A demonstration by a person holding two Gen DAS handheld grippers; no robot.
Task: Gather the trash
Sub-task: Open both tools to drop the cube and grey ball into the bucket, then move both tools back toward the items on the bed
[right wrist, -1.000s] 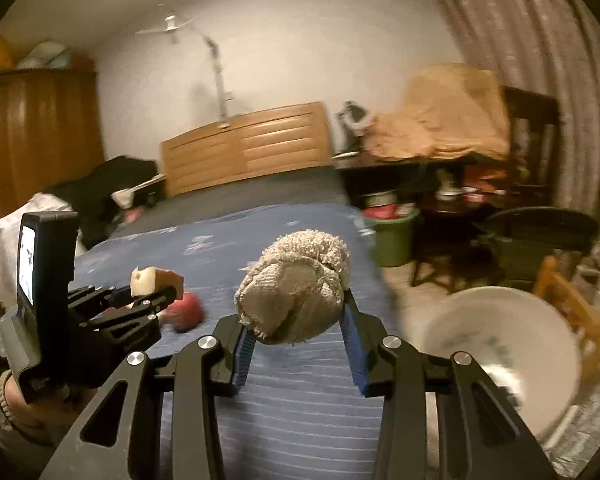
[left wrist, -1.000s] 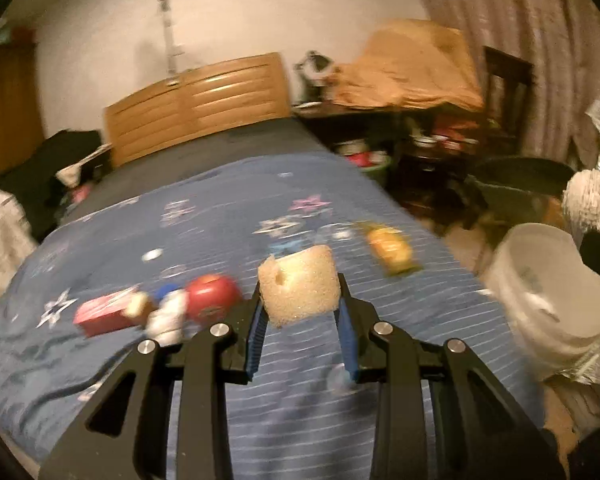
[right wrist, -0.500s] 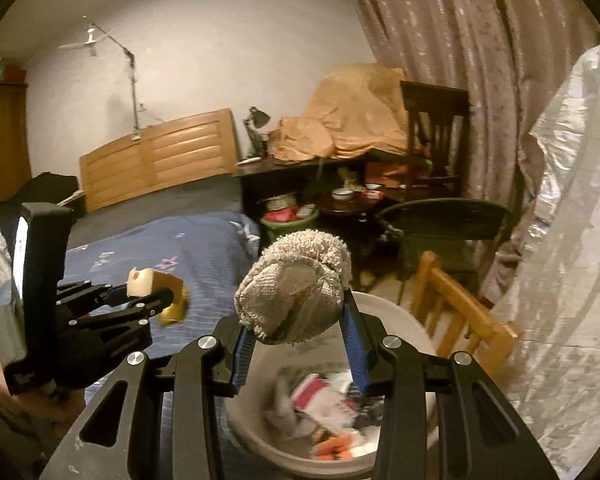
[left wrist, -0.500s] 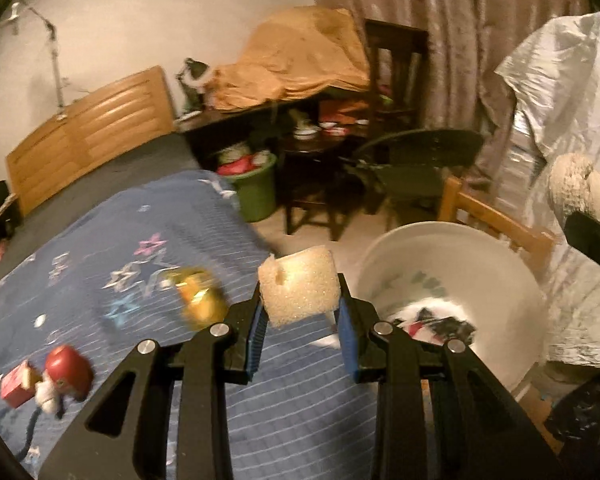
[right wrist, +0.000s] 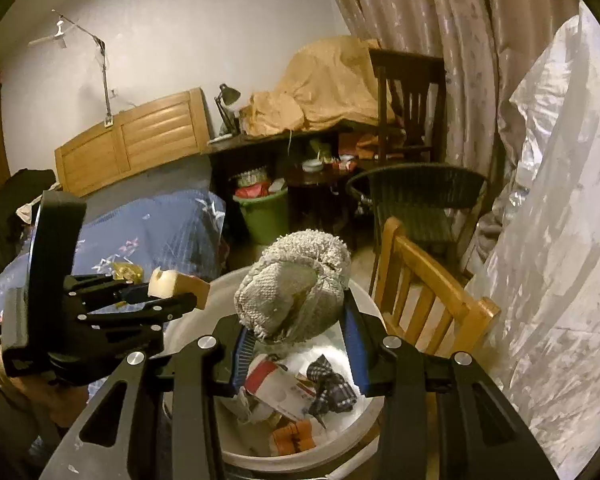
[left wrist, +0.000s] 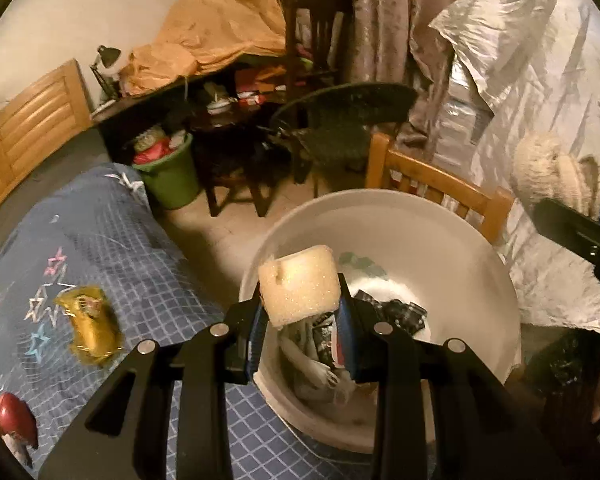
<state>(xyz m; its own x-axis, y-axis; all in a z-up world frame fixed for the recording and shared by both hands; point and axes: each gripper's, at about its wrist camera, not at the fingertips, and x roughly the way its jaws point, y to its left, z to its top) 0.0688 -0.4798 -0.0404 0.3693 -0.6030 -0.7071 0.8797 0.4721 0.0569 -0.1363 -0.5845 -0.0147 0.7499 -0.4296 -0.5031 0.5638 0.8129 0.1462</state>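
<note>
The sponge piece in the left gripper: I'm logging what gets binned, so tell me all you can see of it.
The sponge piece is a pale yellowish, porous foam block, roughly square, with a small notch near one upper corner. It sits upright, pinched at its lower sides by the left gripper, poking above the fingertips, above the white basin that already holds trash.

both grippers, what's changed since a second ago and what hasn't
Both hands swung away from the bed toward the white basin, which now sits right under the fingers. The left gripper and right gripper now hang over its trash. Unchanged: the left keeps its clamp on the foam sponge, the right on the rolled cloth; nothing released. The gold wrapper stays on the bed.
</note>
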